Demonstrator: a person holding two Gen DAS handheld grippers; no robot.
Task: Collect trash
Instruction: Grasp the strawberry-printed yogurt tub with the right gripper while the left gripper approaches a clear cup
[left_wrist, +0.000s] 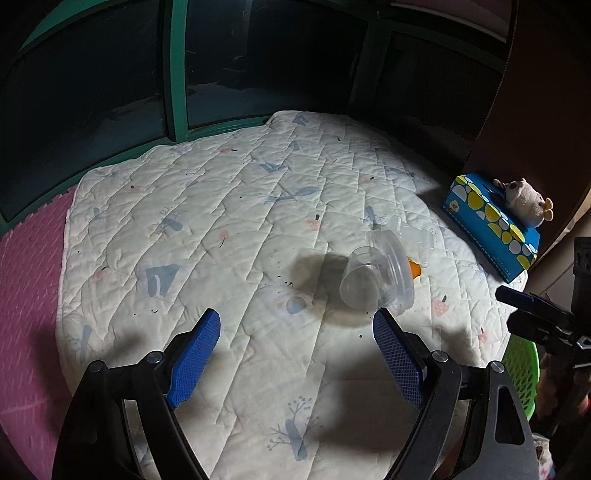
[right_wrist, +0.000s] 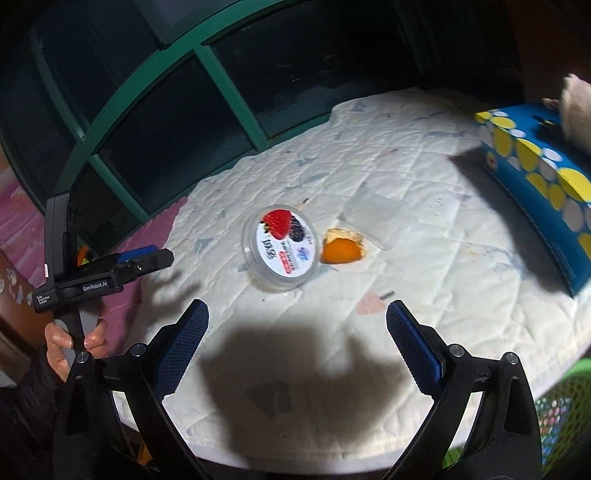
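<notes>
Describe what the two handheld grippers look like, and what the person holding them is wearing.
Both the left gripper and right gripper have black frames with round silver pivot bolts and blue textured pads. Seen from the right wrist, the left one's body carries white GenRobot.AI lettering. A dark sleeve covers the wrist.

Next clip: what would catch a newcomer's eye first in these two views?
Probably the clear plastic cup with the strawberry lid, lying on its side mid-quilt, an orange peel right beside it. Next, the blue-and-yellow tissue box at the quilt's far right edge, a small plush toy on top. Both tools, left and right, hang open above the quilt.
</notes>
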